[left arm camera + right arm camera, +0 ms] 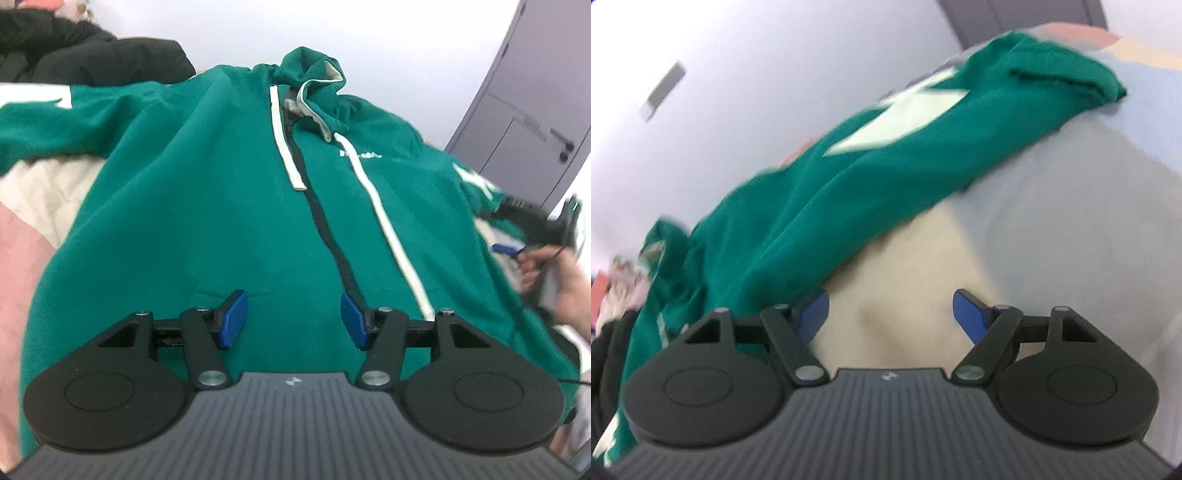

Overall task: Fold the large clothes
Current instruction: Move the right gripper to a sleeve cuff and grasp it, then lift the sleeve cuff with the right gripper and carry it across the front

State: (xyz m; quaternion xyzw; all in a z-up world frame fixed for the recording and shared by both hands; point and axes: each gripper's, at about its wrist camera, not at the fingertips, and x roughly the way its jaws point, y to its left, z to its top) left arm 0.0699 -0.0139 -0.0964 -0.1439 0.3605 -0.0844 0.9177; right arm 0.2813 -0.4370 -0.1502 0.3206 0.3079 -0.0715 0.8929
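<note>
Left tool [293,319] spread, empty, over green hoodie [221,192] | right tool [890,314] spread, empty, over bed [1052,240] | white wall [406,44], grey door [524,122] behind

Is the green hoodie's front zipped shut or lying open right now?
Zipped shut. On the green hoodie the black zipper runs as one closed line down the chest; its lowest end is hidden behind the left gripper.

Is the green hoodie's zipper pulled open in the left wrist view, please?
No, the zipper runs closed down the front of the green hoodie, with both front panels meeting along it.
</note>
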